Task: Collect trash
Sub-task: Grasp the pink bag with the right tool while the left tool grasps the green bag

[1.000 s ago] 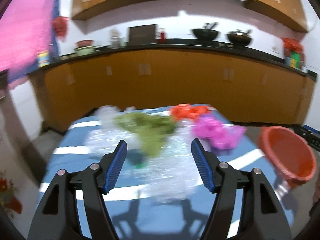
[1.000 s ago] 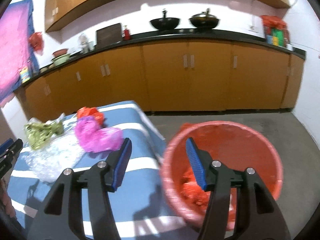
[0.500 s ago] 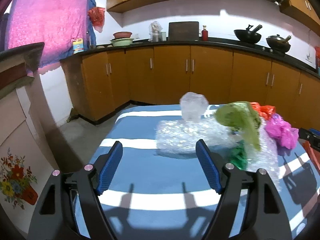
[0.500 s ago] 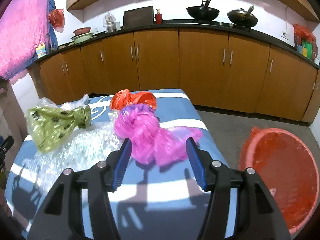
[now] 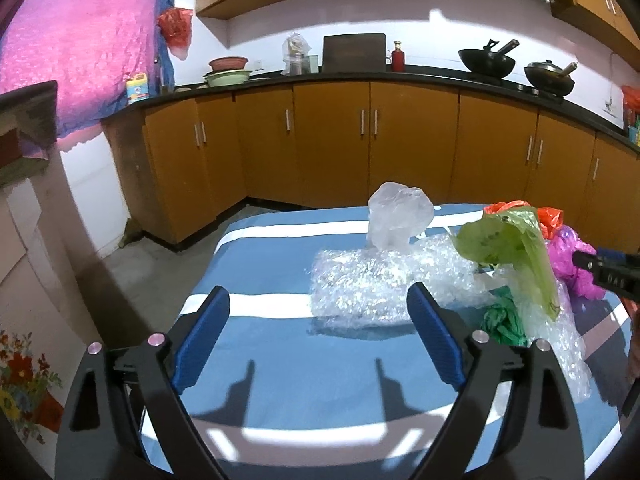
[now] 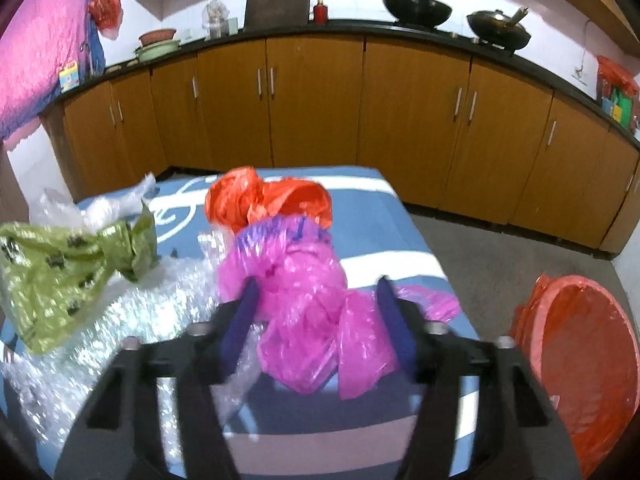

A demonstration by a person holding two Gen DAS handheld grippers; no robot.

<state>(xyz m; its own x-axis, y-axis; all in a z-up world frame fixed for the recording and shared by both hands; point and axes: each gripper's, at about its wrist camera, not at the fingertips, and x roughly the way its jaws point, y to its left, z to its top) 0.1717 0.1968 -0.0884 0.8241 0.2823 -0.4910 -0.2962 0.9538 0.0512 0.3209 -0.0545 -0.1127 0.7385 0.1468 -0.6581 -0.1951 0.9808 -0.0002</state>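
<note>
The right gripper [image 6: 316, 312] stood over the pink bag [image 6: 316, 300], its jaws having just been closing with the bag between them. The pads flanked the crumpled film at 9 and 3 o'clock; whether they already pressed it could not be told through the blur.

The left gripper [image 5: 320, 328] hung above the table [image 5: 280, 364] with jaws spread and nothing between them, having just been opening. The bubble wrap [image 5: 360, 292] lay ahead at 12 to 1 o'clock. The bin [image 6: 580, 368] stood on the floor at 4 o'clock of the right view.

Risks:
- The pink bag was thin and loose; a pinch on one fold would probably slip or trail a tail.
- It lay against the orange bag [image 6: 264, 200] and the wrap, so a lift could drag either along.
- The green bag [image 5: 516, 252] sat on the wrap; pulling the wrap could tip it off.

Changes from the earliest frames: the right gripper had swung from above the bin to the pink bag; the left had shifted from the pile's centre toward its left end.
</note>
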